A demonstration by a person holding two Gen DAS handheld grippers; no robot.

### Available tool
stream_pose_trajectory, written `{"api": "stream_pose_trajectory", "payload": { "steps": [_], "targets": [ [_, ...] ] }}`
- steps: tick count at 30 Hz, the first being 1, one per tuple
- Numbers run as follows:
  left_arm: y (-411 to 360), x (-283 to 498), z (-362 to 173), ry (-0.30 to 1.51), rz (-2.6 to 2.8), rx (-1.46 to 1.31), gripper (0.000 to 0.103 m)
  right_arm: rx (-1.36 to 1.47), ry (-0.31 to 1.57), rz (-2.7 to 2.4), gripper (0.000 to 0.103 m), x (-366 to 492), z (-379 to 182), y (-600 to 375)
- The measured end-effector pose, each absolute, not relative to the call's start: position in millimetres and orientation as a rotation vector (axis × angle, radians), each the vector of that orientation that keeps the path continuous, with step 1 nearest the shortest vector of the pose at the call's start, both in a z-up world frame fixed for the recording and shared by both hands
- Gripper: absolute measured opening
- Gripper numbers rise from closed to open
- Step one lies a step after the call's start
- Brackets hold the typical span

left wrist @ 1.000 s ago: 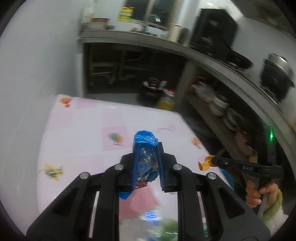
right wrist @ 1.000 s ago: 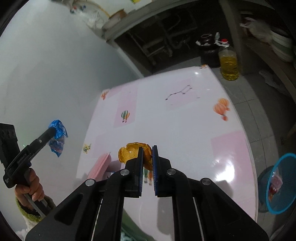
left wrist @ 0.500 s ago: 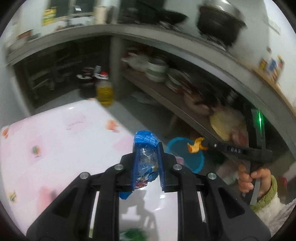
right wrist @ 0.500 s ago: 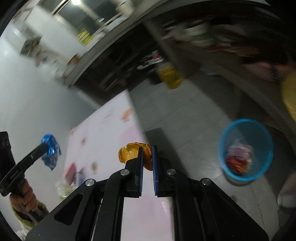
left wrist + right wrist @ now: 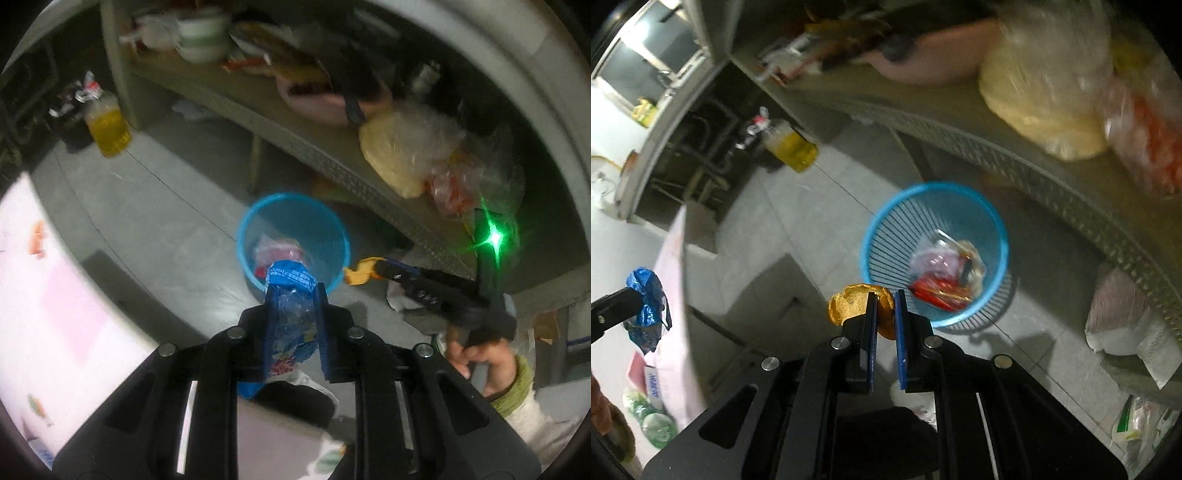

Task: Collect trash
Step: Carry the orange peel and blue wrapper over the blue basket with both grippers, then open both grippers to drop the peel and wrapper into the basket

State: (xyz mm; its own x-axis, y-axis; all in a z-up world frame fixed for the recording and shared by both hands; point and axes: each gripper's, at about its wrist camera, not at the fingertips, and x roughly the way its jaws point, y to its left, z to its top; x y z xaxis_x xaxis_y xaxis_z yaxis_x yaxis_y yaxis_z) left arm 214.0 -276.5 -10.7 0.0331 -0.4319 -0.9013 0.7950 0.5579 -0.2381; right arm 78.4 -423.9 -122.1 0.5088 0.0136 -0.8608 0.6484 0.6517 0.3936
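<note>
Both views are now swinging off the table [image 5: 55, 295] and onto the floor, so the bin [image 5: 934, 254] is sitting ahead of me where a moment ago I was seeing pink tabletop. Nearest in, I am holding a blue wrapper [image 5: 291, 314] in the left gripper [image 5: 293, 295], its jaws closed partway around the crumpled bulk. I am pinching an orange peel [image 5: 860, 306] in the right gripper [image 5: 884, 295], jaws almost together, most of the peel sticking out to the left of them. Just beyond both tips the bin is waiting on the grey floor, already carrying some red and clear wrappers. I am judging neither piece is over the opening yet: the peel is hanging near the rim's near edge. To do this well, I am bringing each tip above the middle of the bin before opening, since light scraps can drift or cling to a pad. Farther off, the shelf [image 5: 295, 122] with its bagged goods [image 5: 406, 155] is staying clear of my path.
</note>
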Motion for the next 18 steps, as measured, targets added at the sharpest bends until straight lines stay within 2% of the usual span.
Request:
{"api": "stream_pose_trajectory", "payload": {
  "steps": [4,5,6,8,11,18],
  "targets": [
    [-318,221,-34,1.251,-0.974,0.384,0.018,0.799,0.985,-0.459,0.010,93,-144,-444],
    [-330,223,-36,1.242,-0.981,0.369,0.026,0.805,0.990,-0.461,0.011,98,-150,-452],
    [-340,225,-38,1.232,-0.990,0.350,0.044,0.811,0.995,-0.460,0.013,104,-158,-458],
    [-354,230,-40,1.193,-0.950,0.331,0.070,0.809,1.011,-0.468,0.017,110,-174,-469],
    [-362,231,-40,1.172,-0.952,0.309,0.071,0.807,1.040,-0.511,0.030,112,-198,-484],
    [-339,229,-29,1.147,-0.955,0.277,0.072,0.774,1.019,-0.556,0.040,93,-203,-483]
  ]
}}
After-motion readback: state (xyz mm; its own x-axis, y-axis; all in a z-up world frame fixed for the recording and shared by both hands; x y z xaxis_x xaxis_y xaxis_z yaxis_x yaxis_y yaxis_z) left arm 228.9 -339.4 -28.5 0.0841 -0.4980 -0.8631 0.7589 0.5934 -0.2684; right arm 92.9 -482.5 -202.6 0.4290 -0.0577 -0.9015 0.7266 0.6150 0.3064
